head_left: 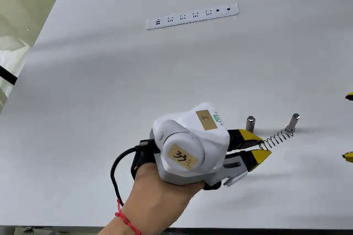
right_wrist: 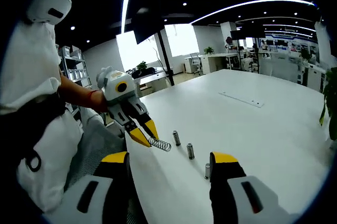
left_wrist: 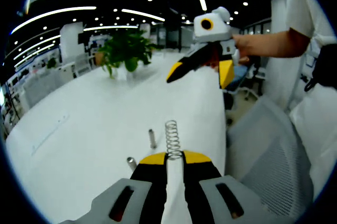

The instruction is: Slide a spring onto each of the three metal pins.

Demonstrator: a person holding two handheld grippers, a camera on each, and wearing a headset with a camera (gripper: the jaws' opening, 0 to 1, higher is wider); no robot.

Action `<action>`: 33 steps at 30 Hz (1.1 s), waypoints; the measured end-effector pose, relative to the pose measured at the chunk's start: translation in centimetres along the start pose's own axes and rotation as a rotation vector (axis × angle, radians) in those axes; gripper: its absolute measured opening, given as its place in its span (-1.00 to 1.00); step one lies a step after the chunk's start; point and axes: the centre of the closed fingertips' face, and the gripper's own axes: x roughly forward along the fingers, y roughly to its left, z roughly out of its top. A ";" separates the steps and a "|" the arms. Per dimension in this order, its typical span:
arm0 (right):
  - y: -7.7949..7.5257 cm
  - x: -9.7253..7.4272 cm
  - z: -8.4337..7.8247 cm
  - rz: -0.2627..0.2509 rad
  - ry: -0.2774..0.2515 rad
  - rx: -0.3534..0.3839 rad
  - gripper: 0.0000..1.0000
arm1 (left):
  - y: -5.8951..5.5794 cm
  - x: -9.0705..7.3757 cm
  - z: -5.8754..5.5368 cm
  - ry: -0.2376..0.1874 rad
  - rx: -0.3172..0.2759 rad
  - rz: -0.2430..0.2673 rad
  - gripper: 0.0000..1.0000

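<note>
**Left gripper pinches a spring by the pins, on the person's side of the power strip**

The left gripper (head_left: 263, 147), held in a hand (head_left: 157, 199) with a red cord (head_left: 126, 217) at the wrist, is clenched on one end of a coil spring (head_left: 276, 137). Its yellow jaws are nearly together. The spring slants away from them, and its free end lies close against the foot of a metal pin (head_left: 294, 120); I can't tell whether they touch. A second pin (head_left: 250, 123) stands just beside the jaws. All of this sits on the white table (head_left: 110, 80), well apart from the power strip (head_left: 192, 16). The right gripper (right_wrist: 169, 158) is spread wide and holds nothing, and a third pin (right_wrist: 207, 171) stands just inside one jaw. In the head view the frame edge cuts off all but its yellow tips.
</note>
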 end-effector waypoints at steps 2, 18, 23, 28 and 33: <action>0.2 0.5 0.6 0.005 -0.005 0.004 0.19 | -0.1 -0.4 0.7 -0.031 -0.001 0.001 -0.79; 0.7 2.9 5.3 0.067 -0.280 0.365 -0.40 | 0.3 -2.6 5.3 -0.275 -0.090 0.020 -0.79; 0.7 3.3 5.3 0.079 -0.306 0.426 -0.46 | 0.5 -3.0 6.2 -0.321 -0.105 0.021 -0.79; 0.5 3.0 6.2 0.099 -0.367 0.491 -0.59 | 0.4 -2.9 6.7 -0.341 -0.109 0.015 -0.79; 0.6 3.1 6.3 0.109 -0.378 0.520 -0.61 | 0.5 -3.0 7.1 -0.360 -0.116 0.013 -0.79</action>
